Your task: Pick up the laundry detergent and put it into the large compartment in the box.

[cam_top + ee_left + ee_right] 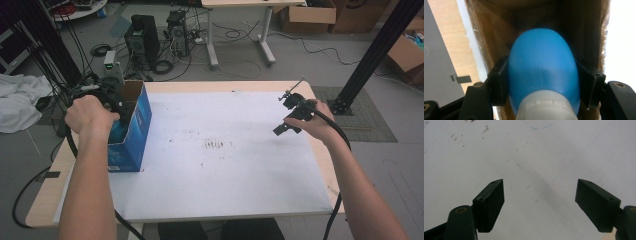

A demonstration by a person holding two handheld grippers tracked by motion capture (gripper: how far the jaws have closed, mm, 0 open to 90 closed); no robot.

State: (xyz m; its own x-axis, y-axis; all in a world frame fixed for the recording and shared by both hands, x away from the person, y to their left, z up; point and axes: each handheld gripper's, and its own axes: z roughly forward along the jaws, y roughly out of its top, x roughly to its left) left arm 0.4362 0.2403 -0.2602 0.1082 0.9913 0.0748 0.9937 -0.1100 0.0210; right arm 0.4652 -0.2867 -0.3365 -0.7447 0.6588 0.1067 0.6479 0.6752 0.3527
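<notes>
A blue box (134,134) with an open cardboard top stands at the table's left edge. My left gripper (541,80) reaches down into it, shut on a blue rounded object (542,70) with a white base, its black pads (499,80) pressing both sides. In the high view the left hand (90,114) covers that gripper at the box mouth. The brown inner walls of the box (584,30) surround the object. My right gripper (540,205) hangs open over the bare white mat (529,152), nothing between its jaws; in the high view this right gripper (287,125) is at the table's right side.
The white mat (220,155) covers most of the wooden table (45,192) and carries small dark specks (215,145) near its middle. Cables, computer towers (142,37) and cardboard boxes (307,15) lie on the floor beyond the table. A black frame post (380,47) rises at far right.
</notes>
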